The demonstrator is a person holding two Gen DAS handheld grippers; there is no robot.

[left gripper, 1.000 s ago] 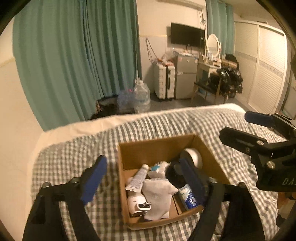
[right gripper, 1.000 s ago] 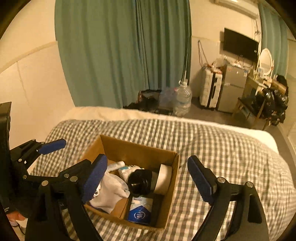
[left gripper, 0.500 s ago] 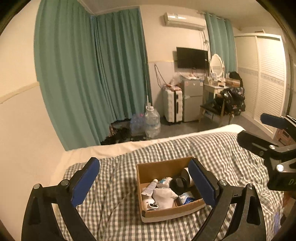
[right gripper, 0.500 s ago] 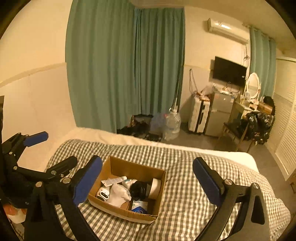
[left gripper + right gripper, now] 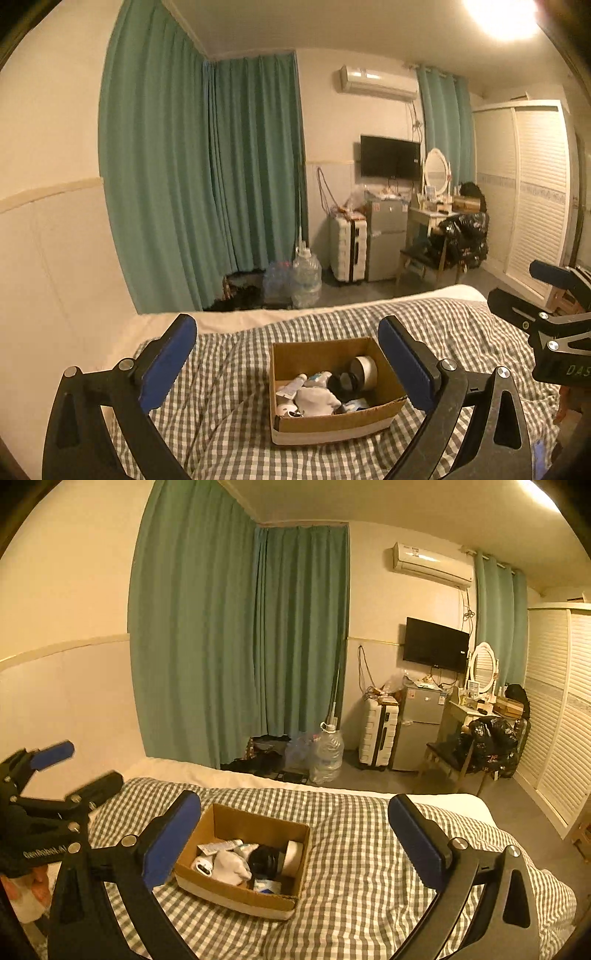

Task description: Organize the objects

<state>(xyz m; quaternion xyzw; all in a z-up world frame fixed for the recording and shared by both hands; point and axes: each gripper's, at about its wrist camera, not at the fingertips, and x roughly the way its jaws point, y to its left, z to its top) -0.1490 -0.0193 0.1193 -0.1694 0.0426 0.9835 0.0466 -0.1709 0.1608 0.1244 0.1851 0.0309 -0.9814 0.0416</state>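
Hovering well back from the bed (image 5: 461, 325), the left gripper (image 5: 284, 365) and right gripper (image 5: 295, 840) both stand spread wide with nothing between the pads. The box (image 5: 325, 424) sits mid-bed, ahead and below, its long axis across the left view, nearer that gripper I'd judge. Its contents overlap in dim light: a sock (image 5: 231, 864), a tube (image 5: 291, 386), a black jar (image 5: 264, 862); the rest is unclear.

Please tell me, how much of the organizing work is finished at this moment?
It looks nearly done: the tube, white cloth, black jar and tape roll all lie inside the cardboard box on the checked blanket. Nothing is in hand: the left hand-held gripper and right hand-held gripper are open and empty. No loose items show on the blanket.
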